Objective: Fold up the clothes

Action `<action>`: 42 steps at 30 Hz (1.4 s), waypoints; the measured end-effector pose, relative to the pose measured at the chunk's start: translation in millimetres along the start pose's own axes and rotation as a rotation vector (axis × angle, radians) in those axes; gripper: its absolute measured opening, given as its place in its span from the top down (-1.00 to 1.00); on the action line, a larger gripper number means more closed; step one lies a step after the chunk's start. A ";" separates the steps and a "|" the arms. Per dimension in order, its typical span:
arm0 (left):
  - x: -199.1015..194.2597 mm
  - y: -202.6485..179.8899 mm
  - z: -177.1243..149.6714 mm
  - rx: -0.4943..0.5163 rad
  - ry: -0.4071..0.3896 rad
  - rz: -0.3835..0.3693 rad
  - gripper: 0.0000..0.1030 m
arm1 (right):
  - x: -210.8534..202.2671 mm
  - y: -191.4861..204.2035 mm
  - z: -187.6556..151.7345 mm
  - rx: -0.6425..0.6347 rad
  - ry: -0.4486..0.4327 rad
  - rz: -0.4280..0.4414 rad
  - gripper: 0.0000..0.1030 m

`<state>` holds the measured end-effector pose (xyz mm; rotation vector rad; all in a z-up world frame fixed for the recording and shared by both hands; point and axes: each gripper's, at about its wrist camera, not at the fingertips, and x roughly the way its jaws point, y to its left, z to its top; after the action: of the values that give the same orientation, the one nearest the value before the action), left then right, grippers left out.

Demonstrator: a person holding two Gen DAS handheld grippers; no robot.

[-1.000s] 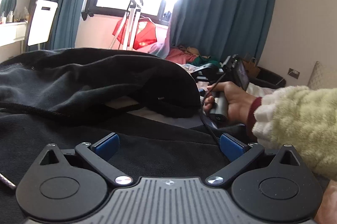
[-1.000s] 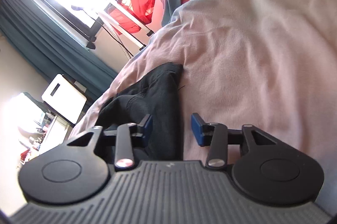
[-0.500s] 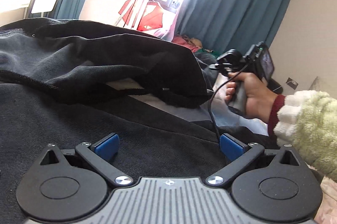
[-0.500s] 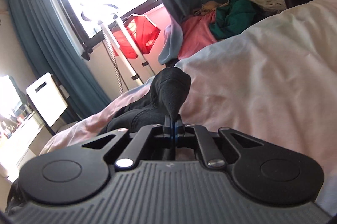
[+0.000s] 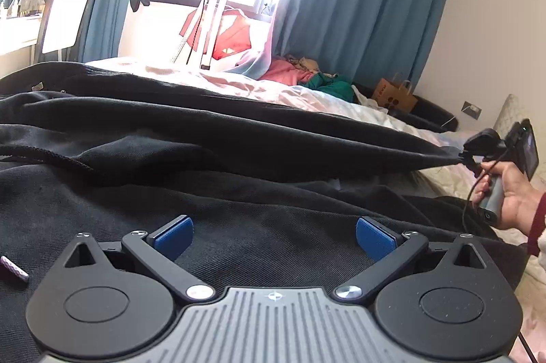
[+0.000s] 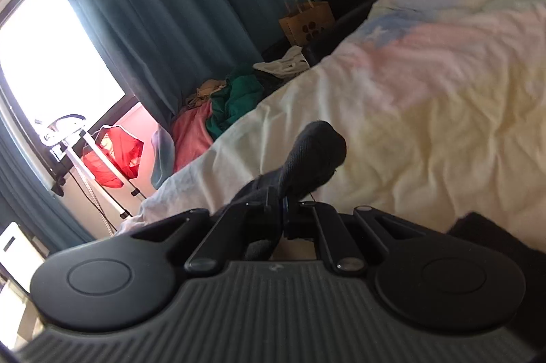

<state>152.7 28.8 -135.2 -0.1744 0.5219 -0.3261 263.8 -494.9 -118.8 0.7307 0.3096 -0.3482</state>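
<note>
Black fabric fills the near view: the garment (image 5: 239,165) lies spread over the bed (image 5: 307,93), directly under the left tool (image 5: 273,235), whose blue pads (image 5: 173,233) stand wide apart just above the cloth. The right tool (image 6: 282,209) has its fingers pressed together on a bunched end of the garment, pulling one fold taut across the pale duvet. Farther off, a clothes pile (image 6: 218,110) sits by blue curtains (image 5: 368,11).
</note>
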 end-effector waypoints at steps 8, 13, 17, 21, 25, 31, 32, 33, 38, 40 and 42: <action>14.5 12.3 -7.5 -0.064 0.052 0.055 -0.99 | 13.5 -74.0 -35.8 0.263 0.138 0.100 0.85; 16.3 12.7 -7.2 -0.071 0.043 0.083 -0.99 | 35.9 -81.0 -29.0 0.365 0.182 0.198 0.61; 12.8 9.2 -11.0 -0.061 0.043 0.100 -0.99 | 57.9 -80.7 -23.0 0.417 0.210 0.239 0.33; 15.6 2.7 -14.3 -0.020 0.049 0.116 -0.99 | 65.6 -72.5 -18.6 0.400 0.211 0.183 0.48; 14.8 1.4 -15.0 -0.011 0.049 0.116 -0.99 | 58.2 -64.0 -16.4 0.362 0.173 0.129 0.89; 8.9 1.0 -11.8 -0.039 0.040 0.099 -0.99 | 15.5 -45.4 7.3 0.251 -0.017 0.172 0.90; 6.9 0.5 -10.7 -0.041 0.041 0.095 -0.99 | 8.0 -41.8 9.7 0.192 -0.049 0.165 0.90; 4.4 -0.3 -9.5 -0.039 0.039 0.091 -0.99 | 3.6 -44.8 8.9 0.172 -0.057 0.146 0.90; -12.3 -5.9 -3.6 -0.021 0.020 0.084 -0.99 | 0.6 -103.8 -19.2 0.287 0.066 -0.027 0.90; -18.1 -8.2 -0.9 -0.018 0.018 0.082 -0.99 | -0.2 -116.7 -23.4 0.331 0.093 -0.019 0.90; -23.3 -9.6 0.7 -0.016 0.013 0.080 -0.99 | -3.0 -109.7 -19.8 0.280 0.103 -0.027 0.82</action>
<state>131.5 27.9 -121.5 -0.1669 0.5430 -0.2447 212.9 -556.6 -196.5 1.0225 0.3727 -0.3849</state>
